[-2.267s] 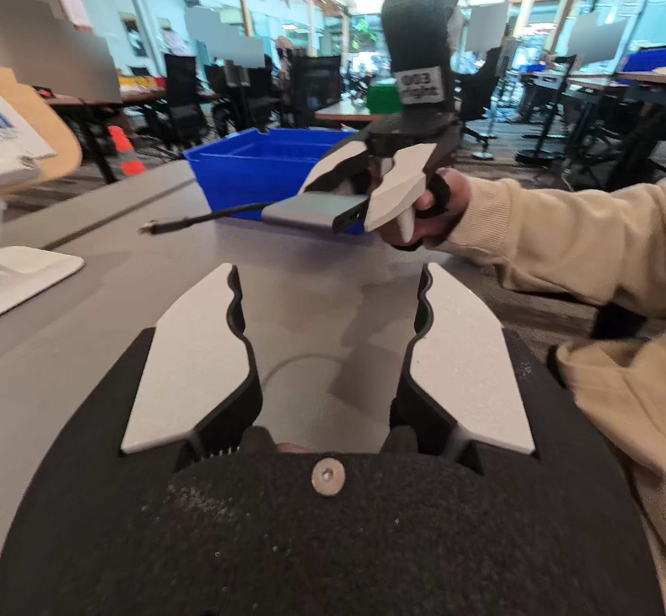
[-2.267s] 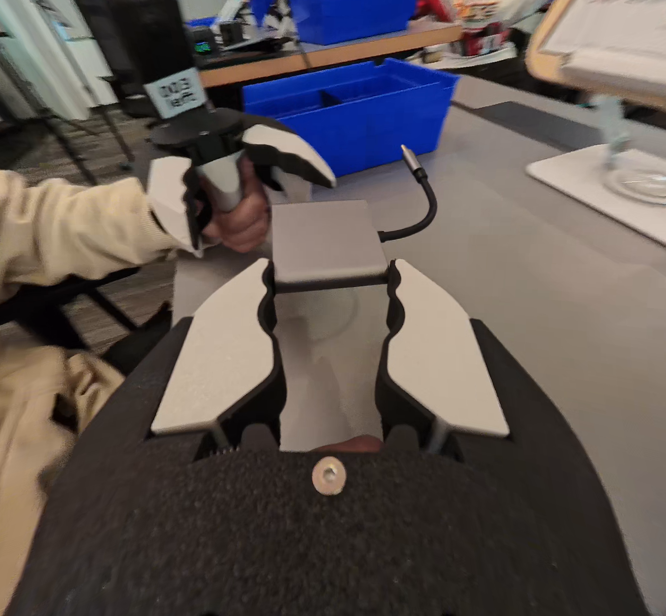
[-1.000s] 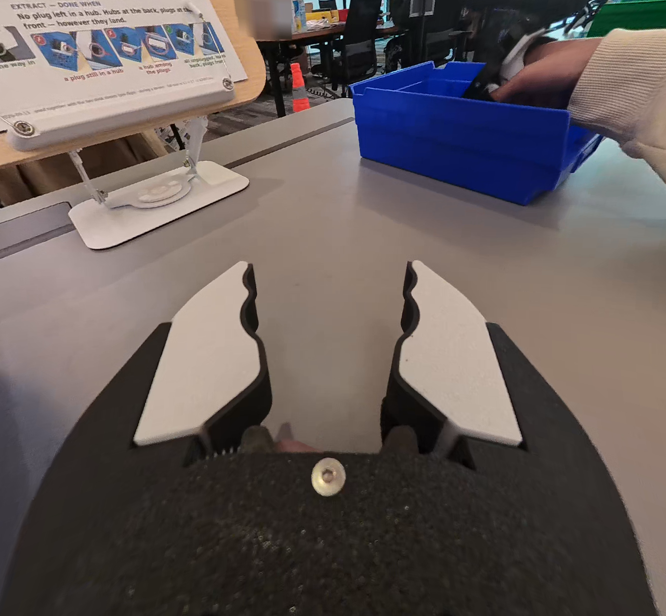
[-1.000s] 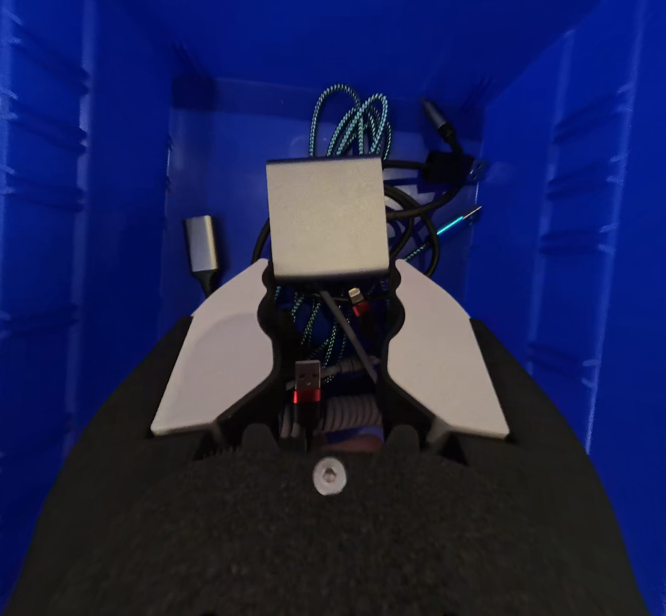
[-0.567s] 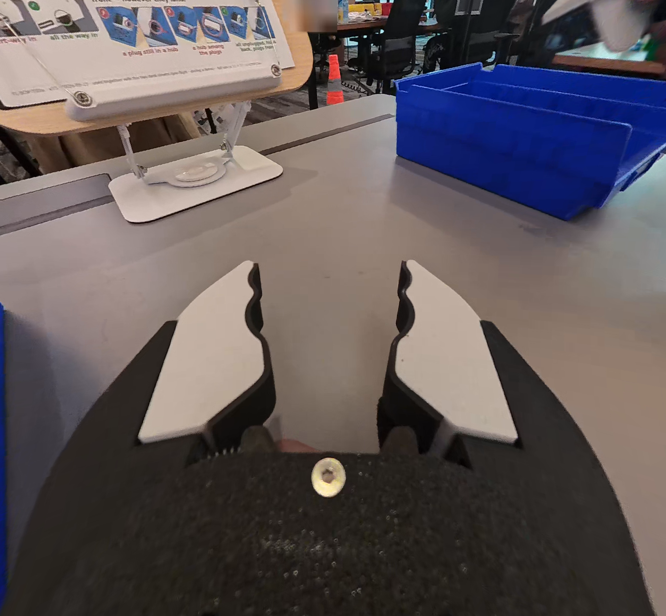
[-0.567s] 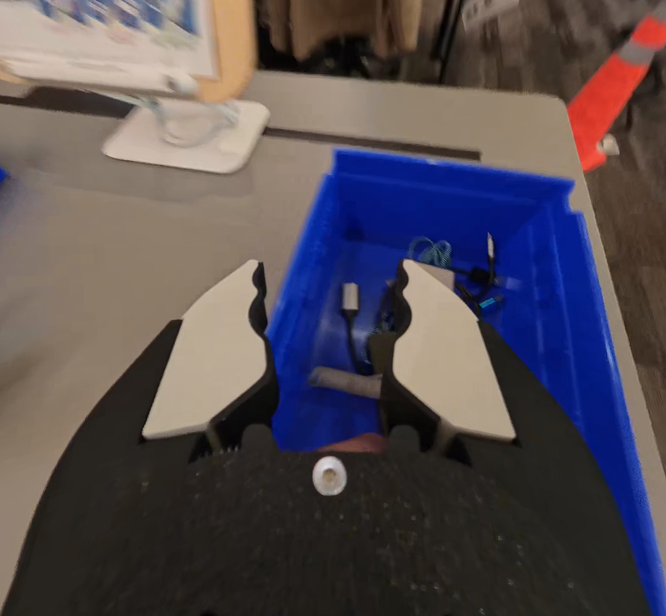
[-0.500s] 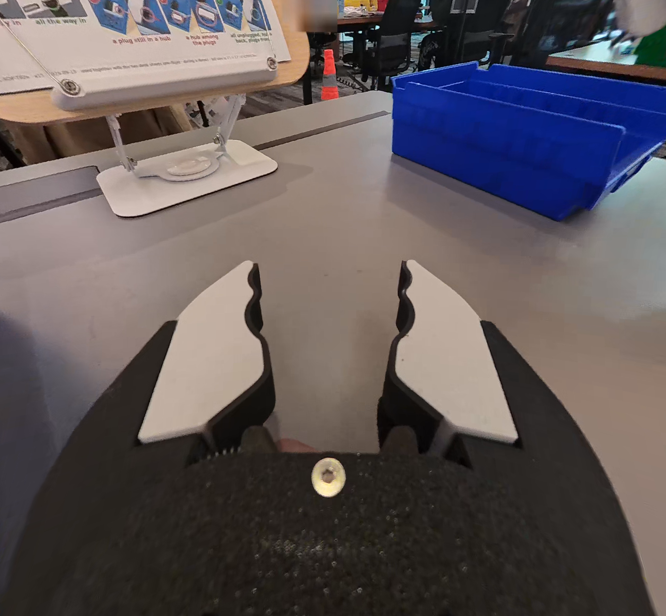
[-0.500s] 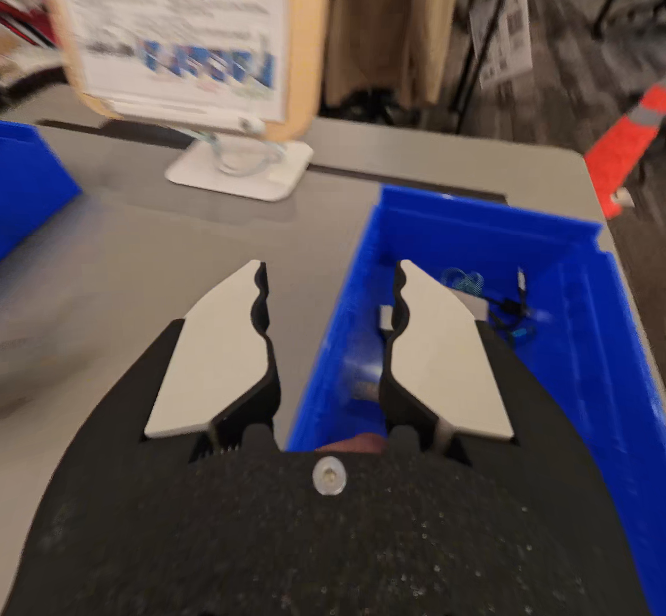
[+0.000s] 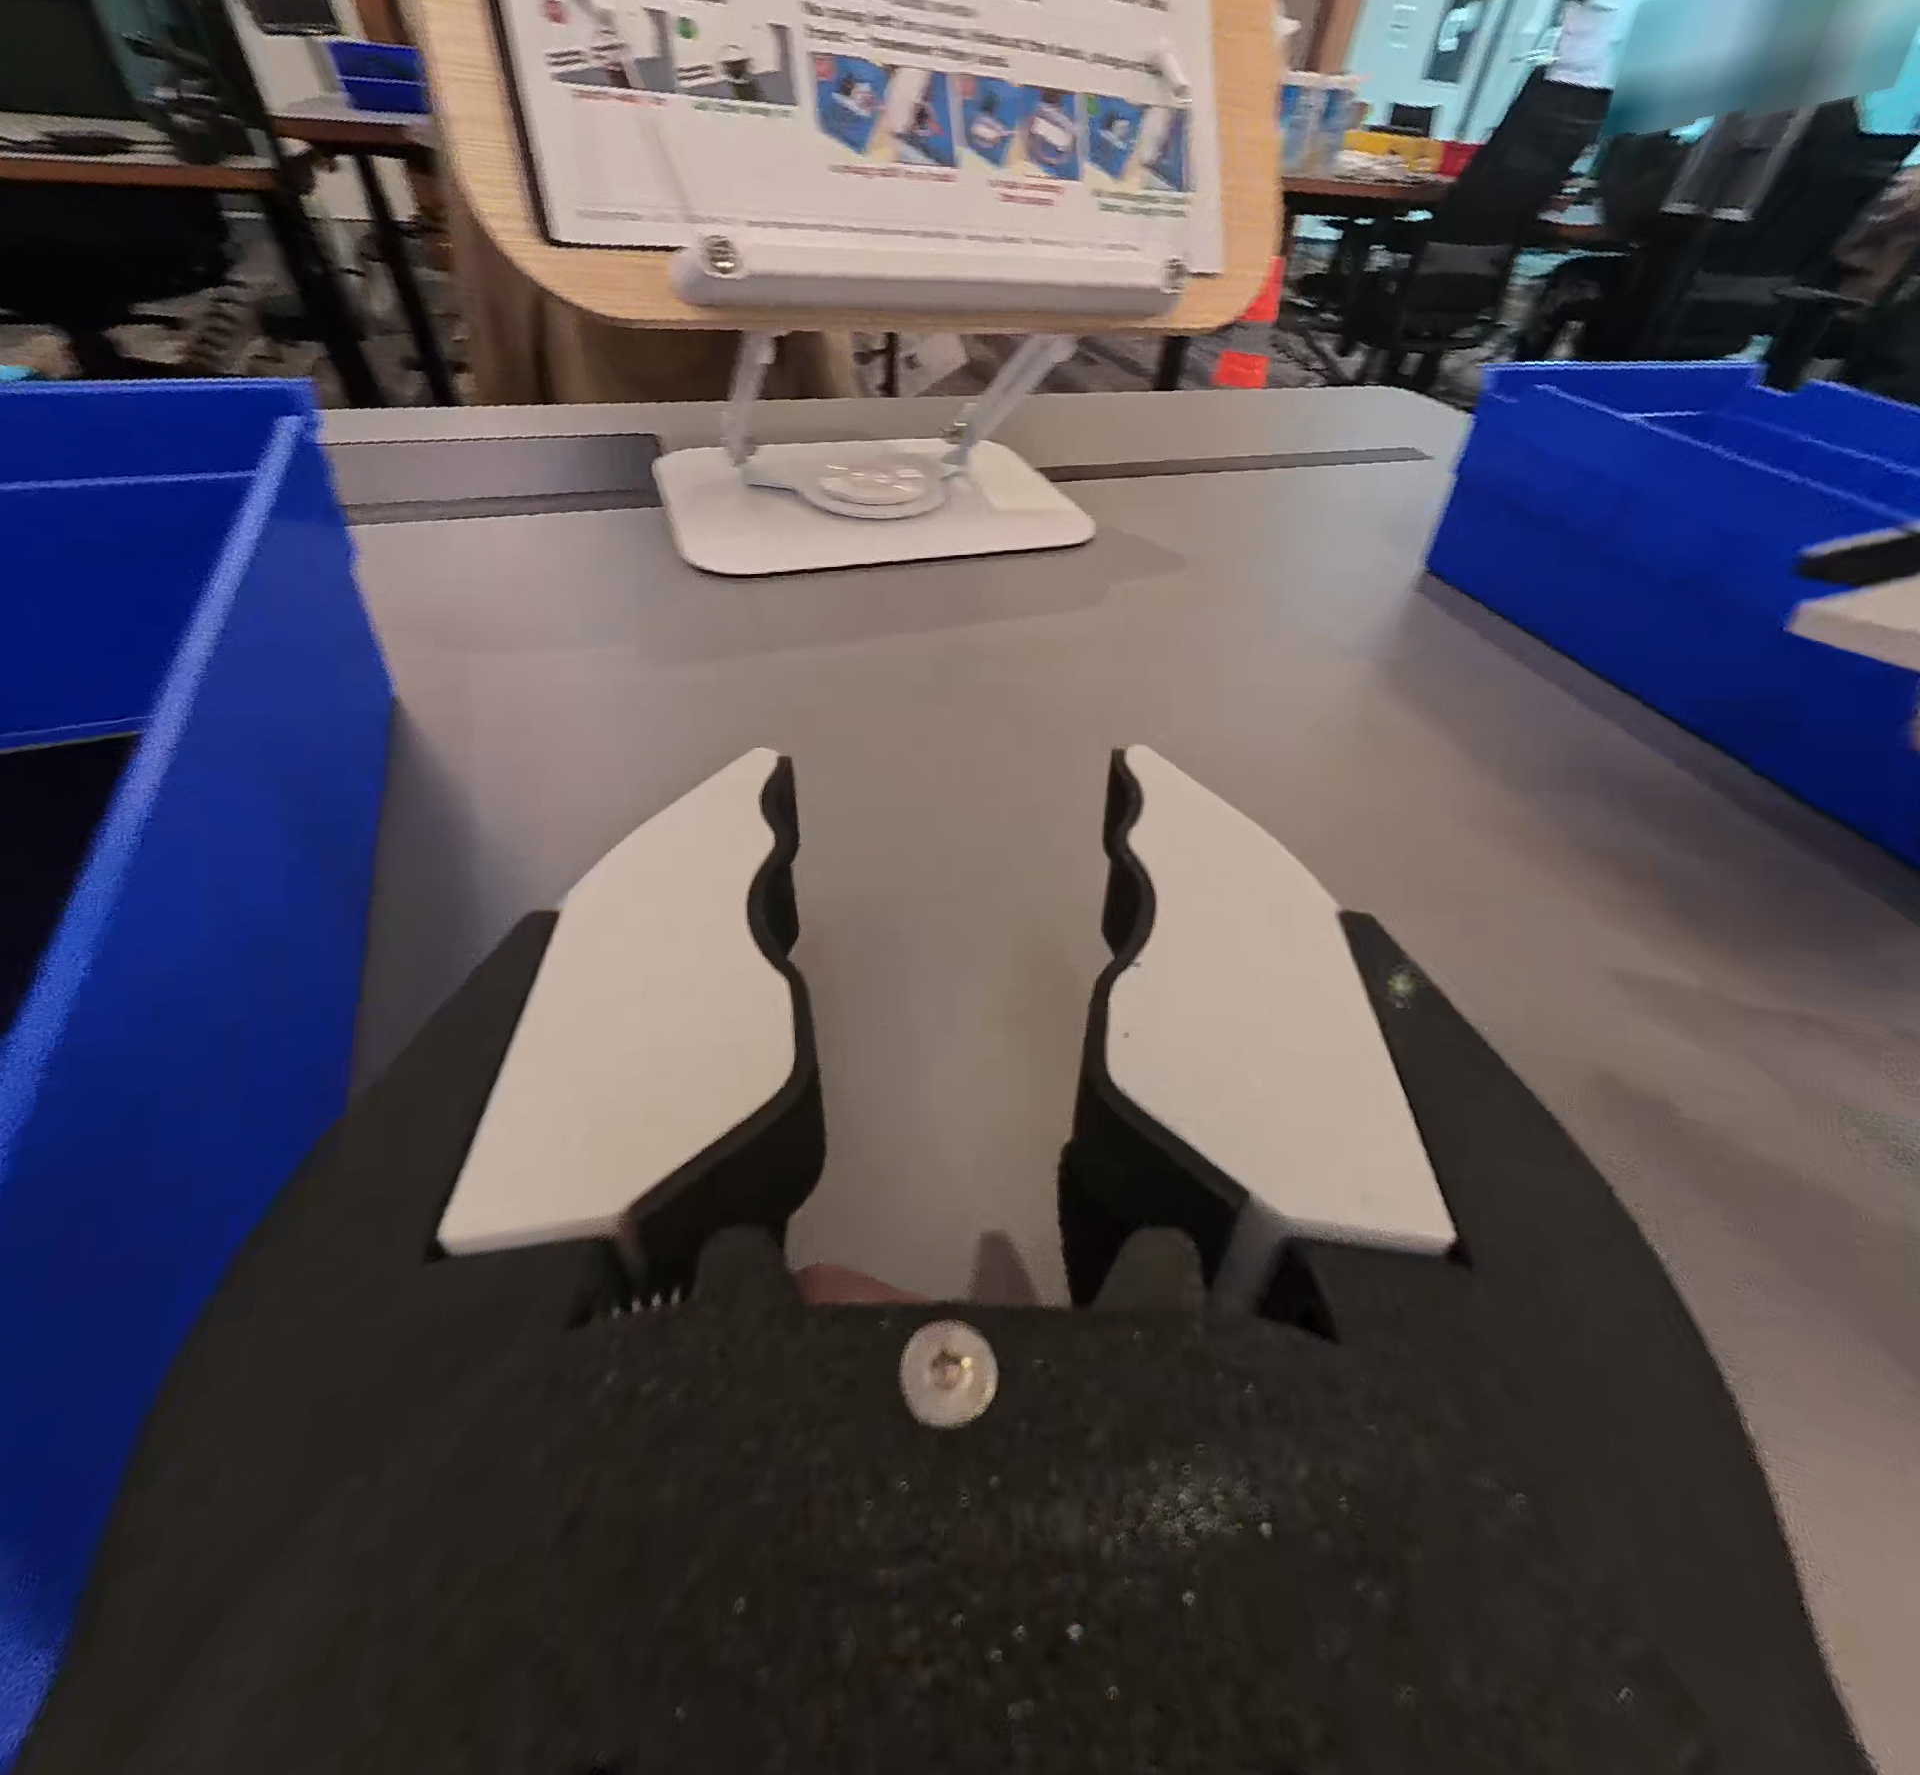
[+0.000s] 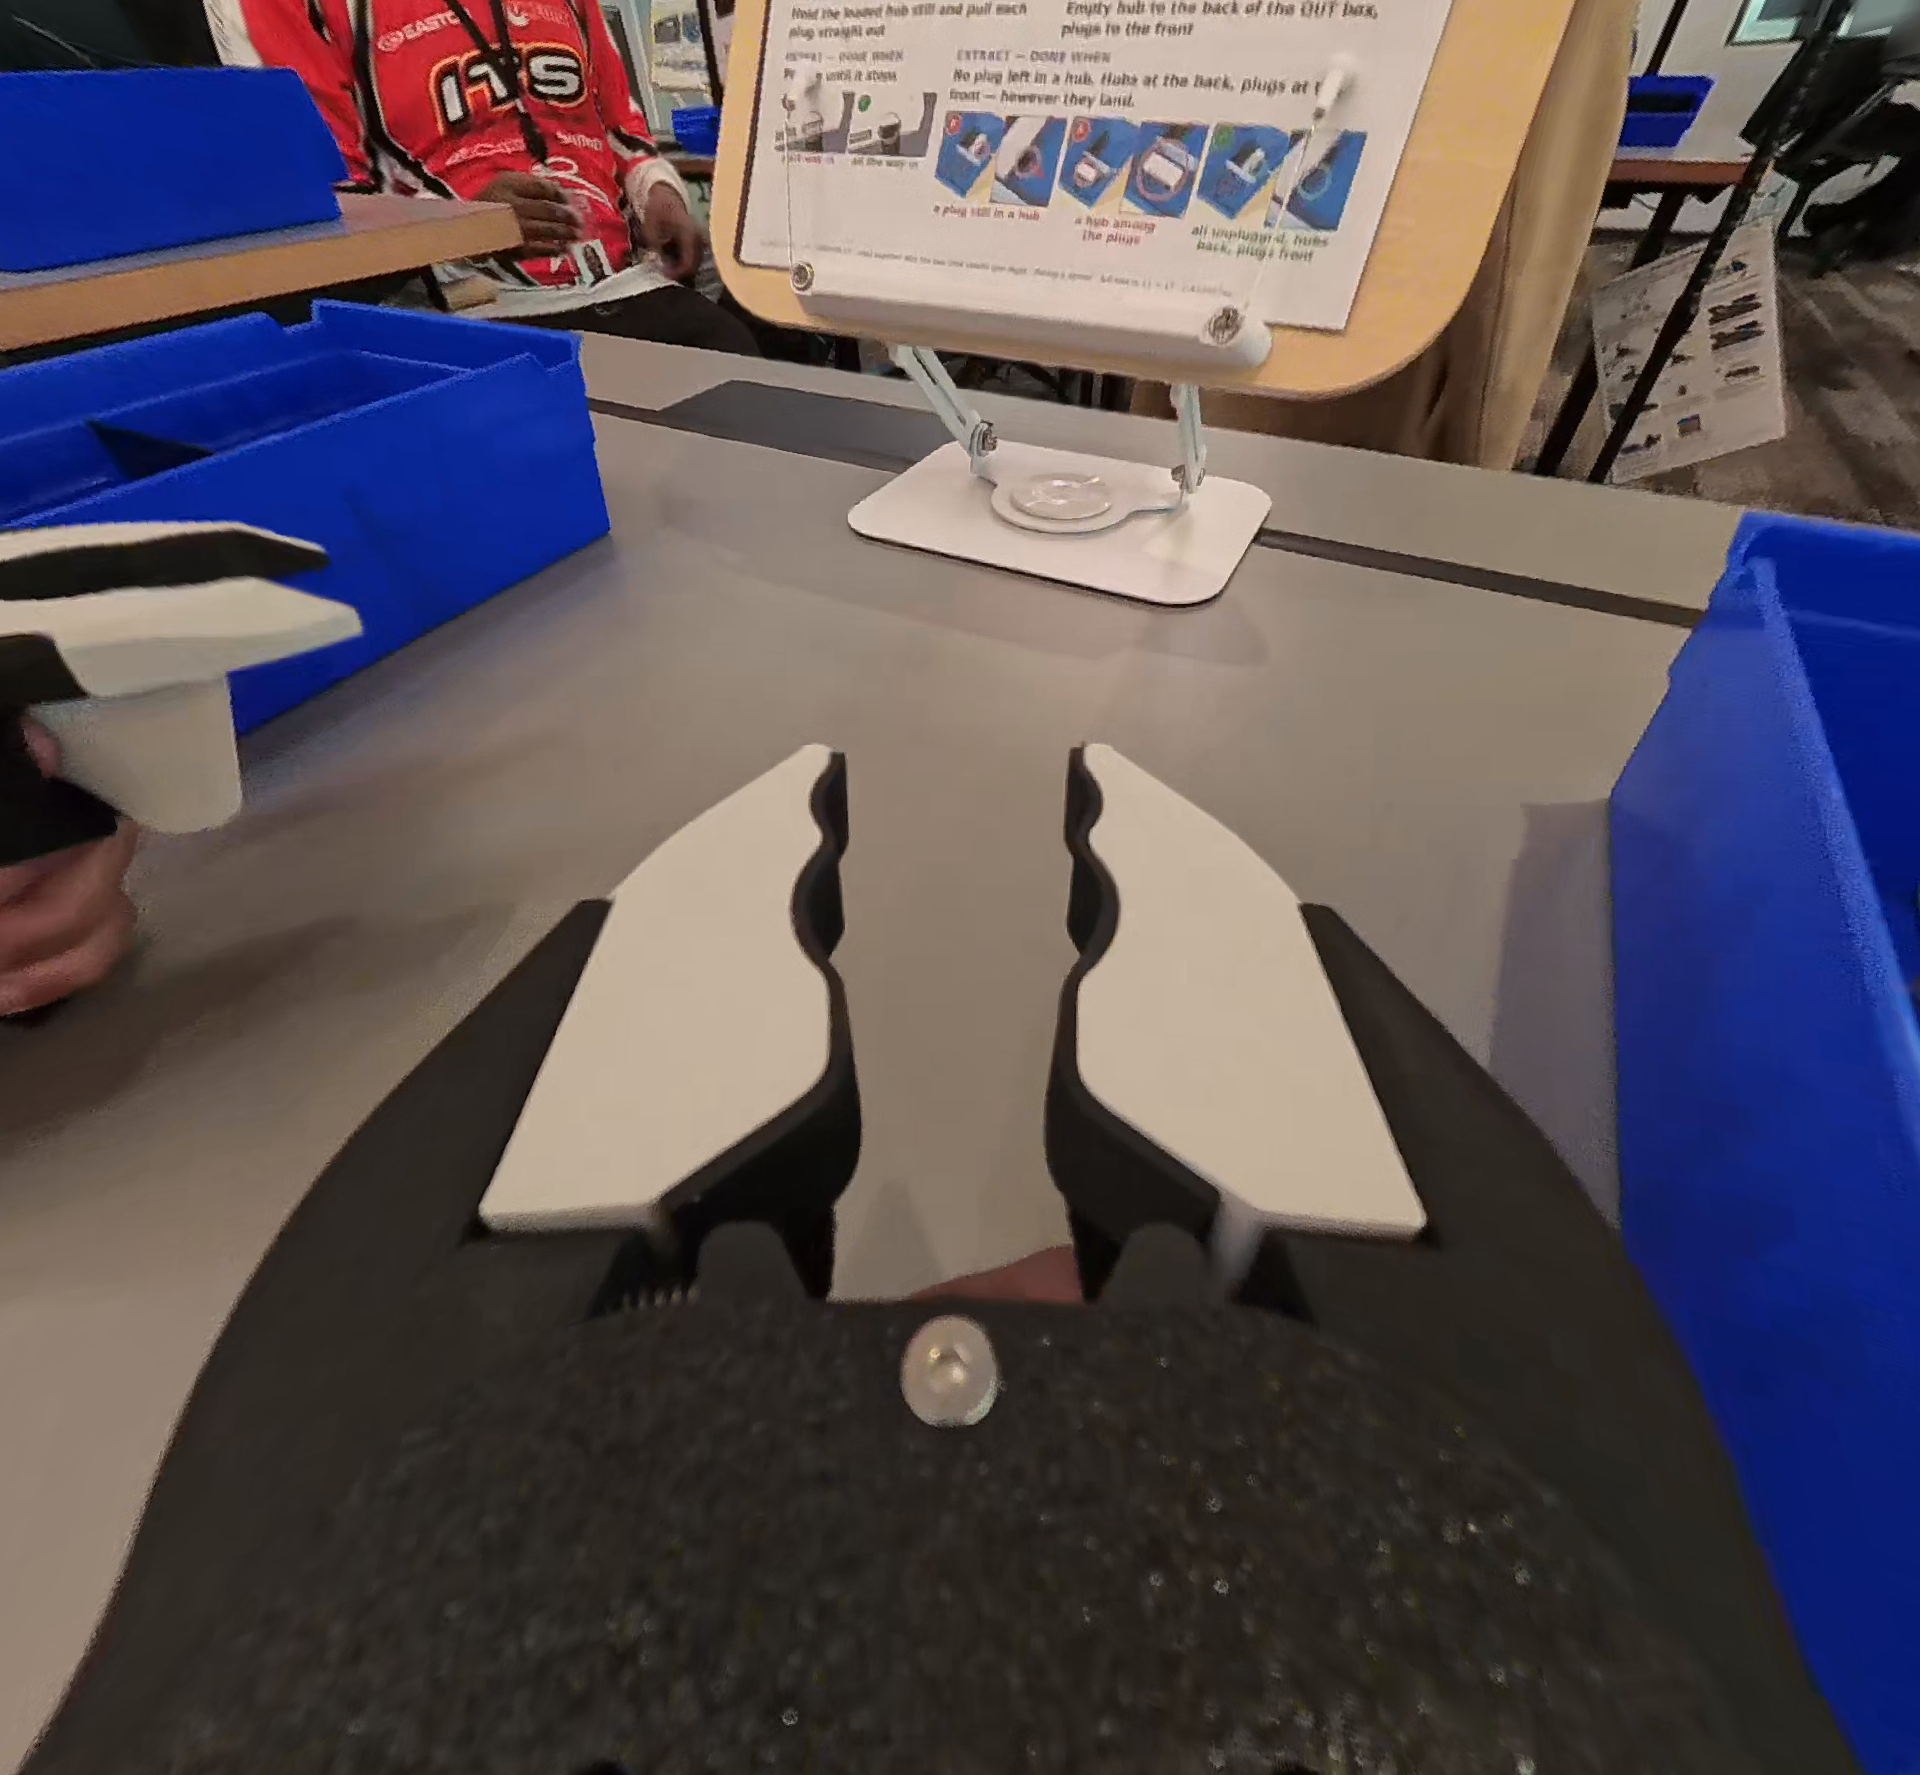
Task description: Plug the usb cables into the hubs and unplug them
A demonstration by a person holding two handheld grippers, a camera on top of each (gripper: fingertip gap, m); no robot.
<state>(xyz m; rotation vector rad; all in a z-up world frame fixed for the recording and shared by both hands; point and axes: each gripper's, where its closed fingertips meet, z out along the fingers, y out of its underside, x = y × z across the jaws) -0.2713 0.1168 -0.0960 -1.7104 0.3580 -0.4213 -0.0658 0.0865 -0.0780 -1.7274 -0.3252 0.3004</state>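
Left gripper [image 9: 945, 780] and right gripper [image 10: 954, 769]: both released, jaws apart, nothing between them, over bare grey table [image 9: 935, 665]. Blue bin [image 9: 187, 790] just left, another blue bin [image 10: 1787, 894] just right; document stand [image 10: 1060, 520] ahead. No hub or USB cable visible, can't tell where they sit.

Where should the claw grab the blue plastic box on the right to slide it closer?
Pinch the top rim of the blue plastic box's side wall, coming down from above. That wall stands upright and looks thin, so one finger could go inside and one outside. The right claw is open and empty beside it. The box itself is probably too wide to straddle.
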